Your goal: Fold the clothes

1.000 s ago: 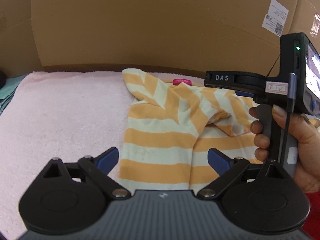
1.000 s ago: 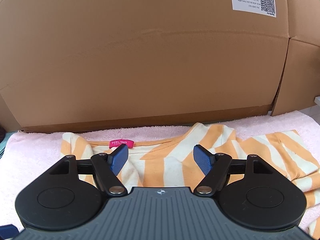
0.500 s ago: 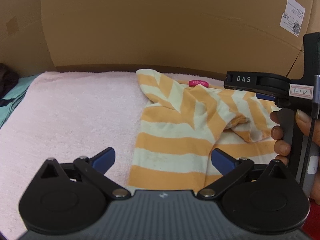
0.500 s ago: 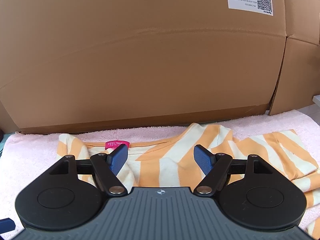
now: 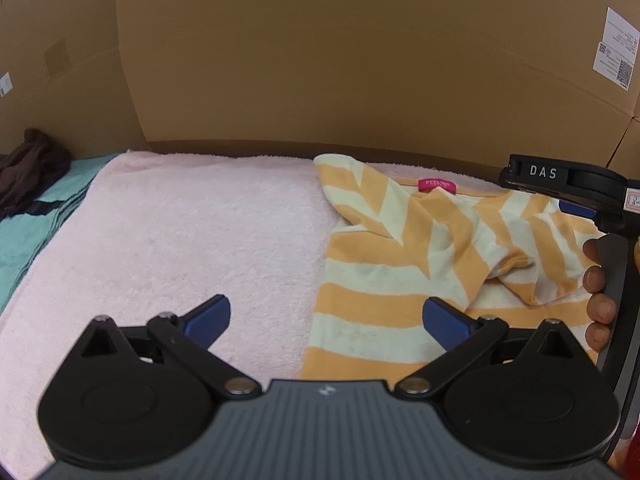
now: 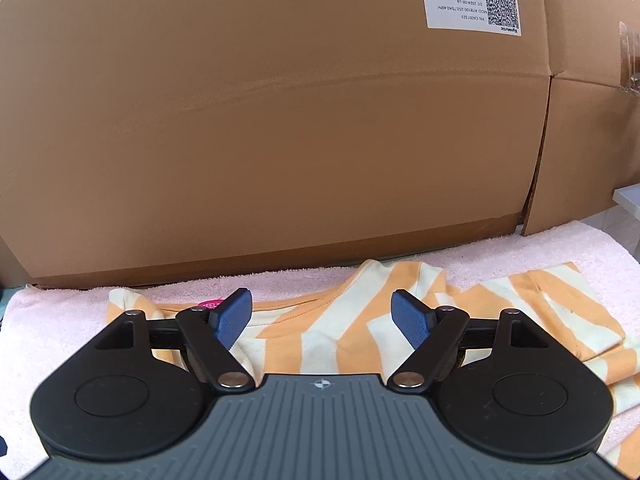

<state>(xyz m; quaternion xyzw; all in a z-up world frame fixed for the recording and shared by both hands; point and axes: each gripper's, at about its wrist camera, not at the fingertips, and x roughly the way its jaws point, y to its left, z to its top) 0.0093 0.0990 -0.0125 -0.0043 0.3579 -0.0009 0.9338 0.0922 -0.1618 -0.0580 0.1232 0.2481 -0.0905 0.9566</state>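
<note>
Your shirt lies rumpled on the towel, collar toward the far edge. Left gripper is spread; right gripper, just widening, clamps nothing.

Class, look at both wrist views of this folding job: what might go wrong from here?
1. The striped shirt lies bunched, with a sleeve folded over its body; folding now could trap creases.
2. Both grippers' jaws are open and hold nothing, so a shallow pinch may also catch the pink towel.
</note>
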